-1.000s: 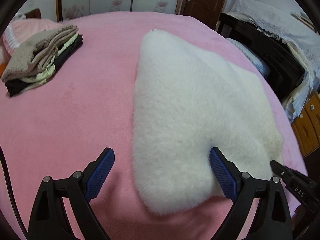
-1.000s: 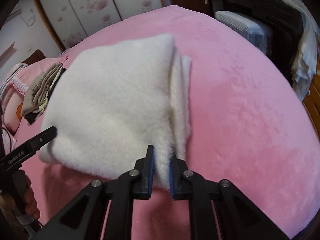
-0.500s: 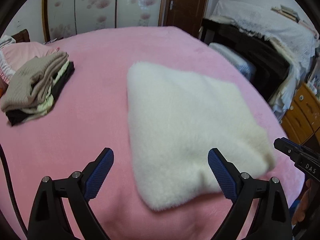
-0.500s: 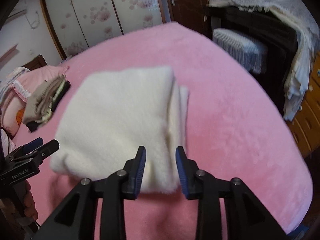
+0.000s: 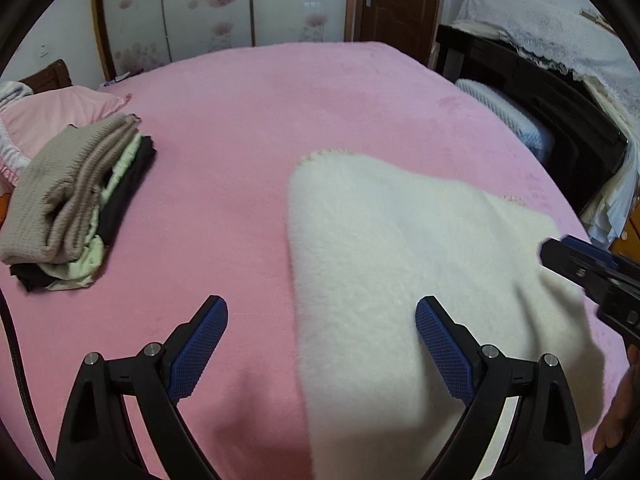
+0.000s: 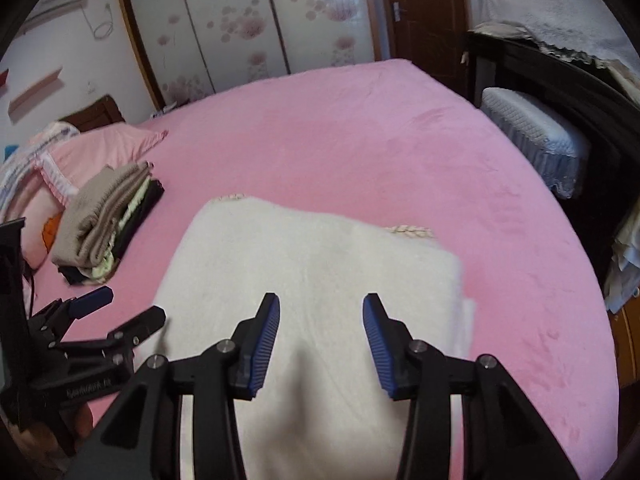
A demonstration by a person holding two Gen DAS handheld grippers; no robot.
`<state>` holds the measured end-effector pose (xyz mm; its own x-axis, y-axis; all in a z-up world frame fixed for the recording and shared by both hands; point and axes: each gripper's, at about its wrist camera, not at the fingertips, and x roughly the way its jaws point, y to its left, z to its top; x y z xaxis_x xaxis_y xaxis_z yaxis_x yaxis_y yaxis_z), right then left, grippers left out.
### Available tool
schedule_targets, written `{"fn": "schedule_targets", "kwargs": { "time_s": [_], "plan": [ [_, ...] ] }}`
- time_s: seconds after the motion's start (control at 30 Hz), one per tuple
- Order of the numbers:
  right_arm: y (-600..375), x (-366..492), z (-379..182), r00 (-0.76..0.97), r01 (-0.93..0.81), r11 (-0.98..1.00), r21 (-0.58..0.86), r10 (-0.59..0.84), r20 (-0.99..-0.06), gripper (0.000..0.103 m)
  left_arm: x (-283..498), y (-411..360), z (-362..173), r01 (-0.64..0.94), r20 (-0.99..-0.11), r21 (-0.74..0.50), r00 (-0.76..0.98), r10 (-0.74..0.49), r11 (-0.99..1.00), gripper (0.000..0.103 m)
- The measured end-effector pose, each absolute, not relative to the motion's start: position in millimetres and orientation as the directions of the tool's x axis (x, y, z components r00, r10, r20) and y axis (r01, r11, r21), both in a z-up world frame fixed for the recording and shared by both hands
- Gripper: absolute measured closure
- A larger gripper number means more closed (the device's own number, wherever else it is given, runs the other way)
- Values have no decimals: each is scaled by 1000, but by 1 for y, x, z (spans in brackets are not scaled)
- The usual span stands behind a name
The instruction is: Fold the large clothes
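A fluffy white garment (image 5: 400, 240) lies folded on the pink bed (image 5: 240, 120). My left gripper (image 5: 322, 312) hangs open and wide above its near left edge and touches nothing. In the right wrist view the same garment (image 6: 312, 256) lies below my right gripper (image 6: 322, 304). Its jaws are opening, with nothing pressed between the blue pads. The left gripper (image 6: 134, 305) shows at the left of that view, and the right gripper (image 5: 560, 248) at the right edge of the left wrist view. A person's hand shows behind each.
A stack of folded clothes (image 5: 76, 200), beige on top, sits at the left of the bed by a pink pillow (image 6: 100, 148). Dark furniture (image 5: 560, 120) and a covered stool (image 6: 532, 132) stand off the bed's right edge. Wardrobe doors (image 6: 240, 20) lie beyond.
The right gripper has let go of the garment's near edge and opened. Both grippers have drawn back and up from the garment, which now lies flat and farther off.
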<state>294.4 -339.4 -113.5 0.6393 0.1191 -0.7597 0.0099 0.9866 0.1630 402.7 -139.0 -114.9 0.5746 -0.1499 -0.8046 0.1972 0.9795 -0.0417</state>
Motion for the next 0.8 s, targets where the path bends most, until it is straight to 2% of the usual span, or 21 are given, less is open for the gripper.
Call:
{"fn": "schedule_targets", "kwargs": {
  "time_s": [0.13, 0.27, 0.3, 0.47, 0.73, 0.8],
  "plan": [
    [-349, 322, -150, 563, 51, 997, 55, 17, -827, 63, 412, -149, -131, 220, -818, -66, 546, -178, 973, 7],
    [-378, 316, -169, 558, 99, 995, 29, -32, -829, 87, 419, -147, -151, 234, -844, -129, 484, -231, 964, 7],
    [-381, 312, -171, 563, 98, 995, 22, -37, -825, 88, 420, -145, -154, 232, -843, -149, 478, -246, 961, 6],
    [-381, 296, -179, 599, 88, 996, 4, -50, -800, 88, 417, -136, -163, 229, -823, -207, 485, -296, 951, 6],
    [-377, 295, -178, 609, 95, 995, 14, -47, -792, 87, 405, -143, -154, 232, -807, -143, 536, -249, 962, 6],
    [-378, 296, -174, 605, 93, 996, 19, -41, -795, 84, 403, -143, -151, 226, -805, -137, 543, -241, 964, 6]
  ]
}}
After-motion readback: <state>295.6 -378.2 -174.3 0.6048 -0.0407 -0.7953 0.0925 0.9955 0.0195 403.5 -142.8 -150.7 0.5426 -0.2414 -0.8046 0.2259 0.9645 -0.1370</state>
